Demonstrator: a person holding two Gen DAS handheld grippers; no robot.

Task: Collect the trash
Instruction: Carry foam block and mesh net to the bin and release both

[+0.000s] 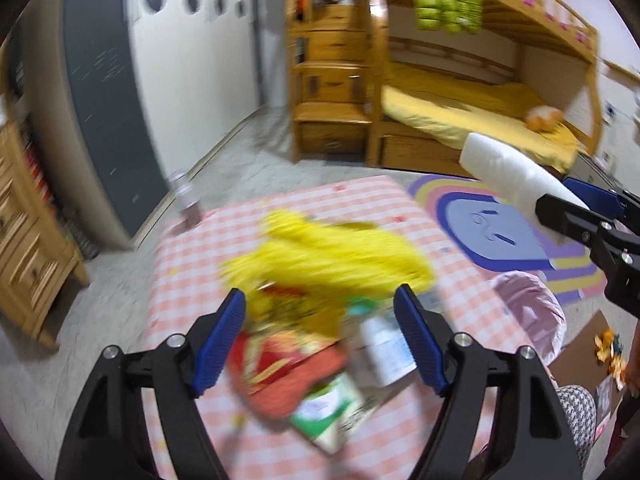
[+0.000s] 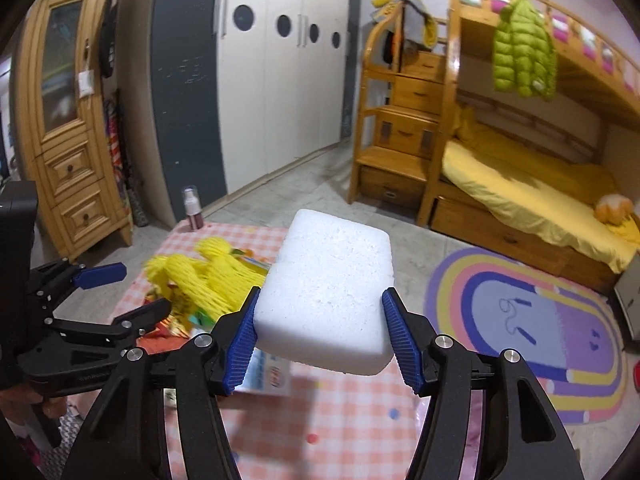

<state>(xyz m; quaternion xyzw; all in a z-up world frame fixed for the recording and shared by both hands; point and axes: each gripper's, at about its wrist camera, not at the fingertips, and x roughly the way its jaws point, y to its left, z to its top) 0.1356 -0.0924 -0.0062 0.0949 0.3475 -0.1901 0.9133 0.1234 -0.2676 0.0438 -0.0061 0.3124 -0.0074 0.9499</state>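
Carrying step: right gripper point(image 2: 318, 334) clamped on white foam block point(image 2: 326, 288) — left gripper point(image 1: 318, 342) apart, empty; next, presumably, binning — pink bag point(image 1: 528, 316) nearby.

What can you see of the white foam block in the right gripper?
The white foam block is a thick rectangular slab with rounded corners and a grainy, pitted surface, like polystyrene foam. It looks whole and clean. The right gripper is shut on it: both blue ribbed pads press its long sides near the close end, so most of it sticks out forward. It is held up off the checked cloth, slightly tilted, touching nothing else.
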